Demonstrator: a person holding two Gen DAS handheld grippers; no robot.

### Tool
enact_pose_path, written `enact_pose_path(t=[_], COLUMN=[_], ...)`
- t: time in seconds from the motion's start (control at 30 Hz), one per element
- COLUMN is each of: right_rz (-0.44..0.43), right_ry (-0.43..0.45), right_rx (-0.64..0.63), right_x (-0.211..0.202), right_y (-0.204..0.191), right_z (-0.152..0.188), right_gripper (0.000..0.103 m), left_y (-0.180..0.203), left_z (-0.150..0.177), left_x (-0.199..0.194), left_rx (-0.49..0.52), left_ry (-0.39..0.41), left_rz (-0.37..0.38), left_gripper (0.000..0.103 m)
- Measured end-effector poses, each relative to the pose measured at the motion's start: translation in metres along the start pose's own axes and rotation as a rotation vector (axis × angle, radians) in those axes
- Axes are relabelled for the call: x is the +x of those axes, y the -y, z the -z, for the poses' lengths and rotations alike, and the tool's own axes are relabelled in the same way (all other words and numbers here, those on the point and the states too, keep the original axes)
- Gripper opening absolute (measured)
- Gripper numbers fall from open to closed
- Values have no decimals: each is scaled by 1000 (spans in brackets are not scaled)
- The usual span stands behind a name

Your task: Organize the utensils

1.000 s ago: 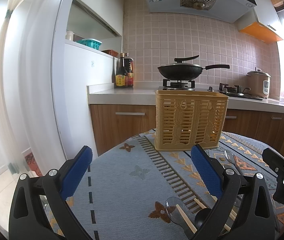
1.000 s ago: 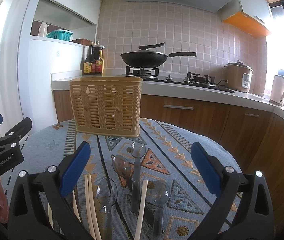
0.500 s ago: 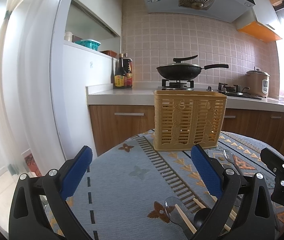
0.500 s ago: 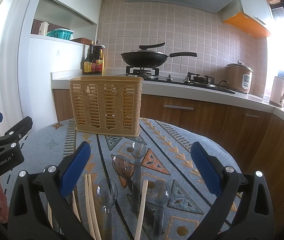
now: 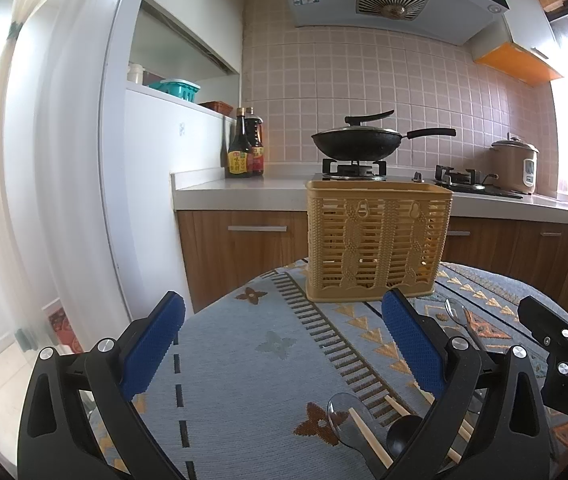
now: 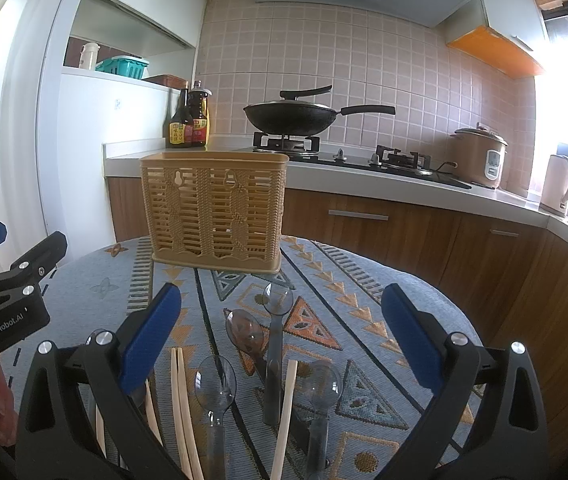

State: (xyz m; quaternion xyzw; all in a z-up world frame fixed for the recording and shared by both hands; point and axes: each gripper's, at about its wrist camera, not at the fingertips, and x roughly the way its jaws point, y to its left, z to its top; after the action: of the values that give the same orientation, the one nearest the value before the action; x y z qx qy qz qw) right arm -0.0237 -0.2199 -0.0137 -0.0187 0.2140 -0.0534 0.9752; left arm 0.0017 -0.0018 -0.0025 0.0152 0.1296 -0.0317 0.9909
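Observation:
A tan slotted utensil basket (image 5: 378,242) stands upright at the far side of the table; it also shows in the right wrist view (image 6: 215,209). Several clear and smoky plastic spoons (image 6: 277,332) and wooden chopsticks (image 6: 181,404) lie on the patterned cloth, below my open, empty right gripper (image 6: 279,336). My left gripper (image 5: 279,344) is open and empty over bare cloth, left of a clear spoon (image 5: 344,422), a black spoon (image 5: 402,436) and chopsticks (image 5: 368,440).
The round table's cloth (image 5: 243,360) ends close behind the basket. Beyond are wooden cabinets, a counter with sauce bottles (image 5: 245,148), a wok on the stove (image 5: 358,142), a rice cooker (image 6: 480,156) and a kettle (image 6: 560,186).
Both grippers have dipped and shifted only slightly; the basket sits a touch higher in the views. Nothing was grasped or moved.

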Motion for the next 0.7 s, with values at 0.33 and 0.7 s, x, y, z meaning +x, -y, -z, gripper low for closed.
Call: enact_pose_path(t=[0.33, 0.7], right_rz=[94, -13], right_ry=[57, -279], right_rx=[138, 111], right_x=[-15, 16], right_y=[28, 60], right_z=[-8, -32], right_gripper=[96, 96], left_y=[-27, -35], left_z=[-5, 2], left_x=[-3, 35], left_rx=[-122, -142], left_ry=[-47, -625], left_rz=[37, 363], left_gripper=[96, 77])
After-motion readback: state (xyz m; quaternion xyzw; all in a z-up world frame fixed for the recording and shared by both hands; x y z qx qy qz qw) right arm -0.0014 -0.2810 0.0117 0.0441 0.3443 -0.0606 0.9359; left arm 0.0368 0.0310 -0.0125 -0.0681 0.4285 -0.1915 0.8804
